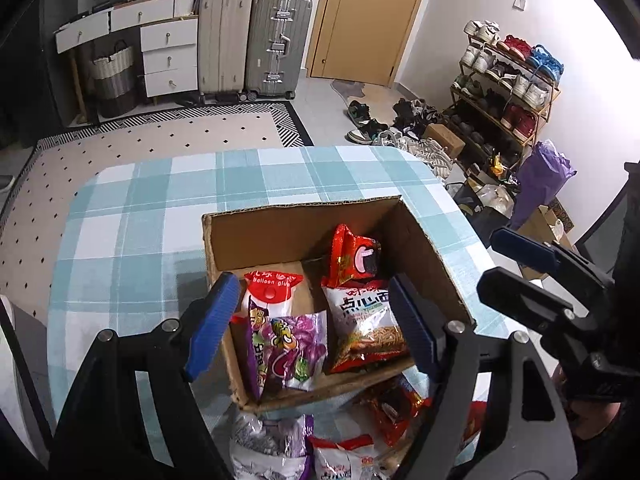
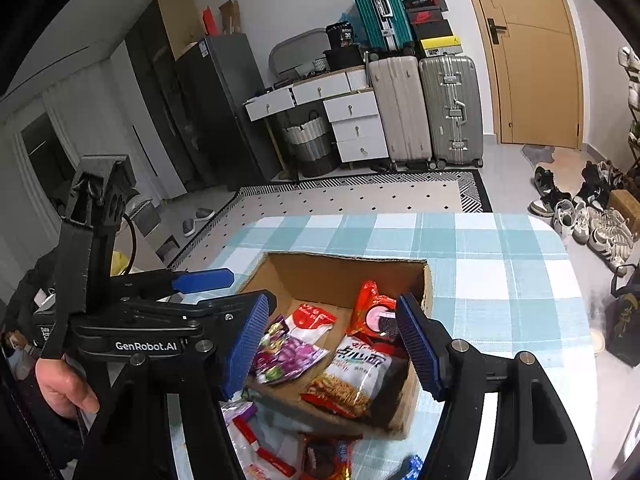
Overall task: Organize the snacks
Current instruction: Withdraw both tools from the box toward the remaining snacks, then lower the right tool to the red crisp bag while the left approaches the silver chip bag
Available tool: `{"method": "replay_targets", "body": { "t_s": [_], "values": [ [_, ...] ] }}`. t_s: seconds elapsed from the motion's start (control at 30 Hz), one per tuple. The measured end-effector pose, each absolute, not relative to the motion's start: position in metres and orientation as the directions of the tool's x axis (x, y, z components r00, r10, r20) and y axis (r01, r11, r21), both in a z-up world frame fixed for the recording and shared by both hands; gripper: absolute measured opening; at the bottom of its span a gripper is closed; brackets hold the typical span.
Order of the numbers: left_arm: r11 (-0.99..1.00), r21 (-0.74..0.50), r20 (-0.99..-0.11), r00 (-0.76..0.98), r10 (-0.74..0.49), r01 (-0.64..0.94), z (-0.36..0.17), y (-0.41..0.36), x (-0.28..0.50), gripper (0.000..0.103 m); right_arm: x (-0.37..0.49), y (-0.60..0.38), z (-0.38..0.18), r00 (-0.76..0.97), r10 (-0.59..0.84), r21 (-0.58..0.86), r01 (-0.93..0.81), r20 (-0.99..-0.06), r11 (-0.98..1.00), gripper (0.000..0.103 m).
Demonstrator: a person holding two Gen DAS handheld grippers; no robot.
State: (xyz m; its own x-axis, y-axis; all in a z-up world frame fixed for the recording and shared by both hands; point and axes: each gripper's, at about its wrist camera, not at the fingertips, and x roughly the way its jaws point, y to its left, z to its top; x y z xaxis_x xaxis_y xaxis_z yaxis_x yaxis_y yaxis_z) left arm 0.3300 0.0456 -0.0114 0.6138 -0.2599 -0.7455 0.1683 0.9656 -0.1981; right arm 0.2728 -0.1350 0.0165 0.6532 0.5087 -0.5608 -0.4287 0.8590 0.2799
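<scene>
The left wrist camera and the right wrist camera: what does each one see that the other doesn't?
Only the left view shows the shoe rack and a purple bag. Only the right view shows the dark fridge and a hand on the left gripper. Both show the cardboard box of snack packets on the checked tablecloth, the suitcases and the door.
</scene>
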Motion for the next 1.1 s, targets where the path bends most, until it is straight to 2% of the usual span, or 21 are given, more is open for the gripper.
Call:
{"method": "replay_targets", "body": {
  "t_s": [0.07,0.13,0.37,0.53,0.6,0.67,0.7,0.83,1.1],
  "values": [
    [0.968,-0.195,-0.745,0.617,-0.252,0.160,-0.008,0.047,0.322,0.076,0.267,-0.135,0.020,0.657,0.510,0.276,-0.433,-0.556,0.858,0.068],
    [0.967,-0.199,-0.745,0.617,-0.253,0.157,-0.004,0.047,0.311,0.082,0.258,-0.136,0.025,0.659,0.513,0.274,-0.438,-0.550,0.856,0.068],
    [0.972,-0.189,-0.728,0.645,-0.233,0.138,0.015,0.054,0.273,0.083,0.224,-0.137,0.040,0.674,0.522,0.265,-0.453,-0.523,0.851,0.068],
    [0.976,-0.176,-0.712,0.668,-0.218,0.131,0.028,0.056,0.244,0.088,0.200,-0.140,0.051,0.686,0.524,0.262,-0.457,-0.504,0.850,0.068],
    [0.976,-0.173,-0.706,0.674,-0.217,0.132,0.032,0.057,0.233,0.088,0.188,-0.142,0.055,0.695,0.523,0.260,-0.456,-0.494,0.851,0.071],
    [0.976,-0.171,-0.698,0.683,-0.214,0.132,0.037,0.057,0.219,0.089,0.179,-0.144,0.058,0.705,0.519,0.256,-0.453,-0.484,0.854,0.081],
    [0.977,-0.170,-0.696,0.686,-0.213,0.132,0.039,0.056,0.214,0.091,0.170,-0.147,0.061,0.713,0.517,0.254,-0.452,-0.474,0.855,0.083],
    [0.979,-0.162,-0.674,0.711,-0.201,0.124,0.047,0.057,0.186,0.101,0.148,-0.154,0.065,0.725,0.510,0.246,-0.448,-0.463,0.859,0.083],
    [0.980,-0.165,-0.638,0.746,-0.189,0.107,0.054,0.059,0.136,0.102,0.104,-0.167,0.067,0.741,0.505,0.246,-0.441,-0.443,0.863,0.086]
  ]
}}
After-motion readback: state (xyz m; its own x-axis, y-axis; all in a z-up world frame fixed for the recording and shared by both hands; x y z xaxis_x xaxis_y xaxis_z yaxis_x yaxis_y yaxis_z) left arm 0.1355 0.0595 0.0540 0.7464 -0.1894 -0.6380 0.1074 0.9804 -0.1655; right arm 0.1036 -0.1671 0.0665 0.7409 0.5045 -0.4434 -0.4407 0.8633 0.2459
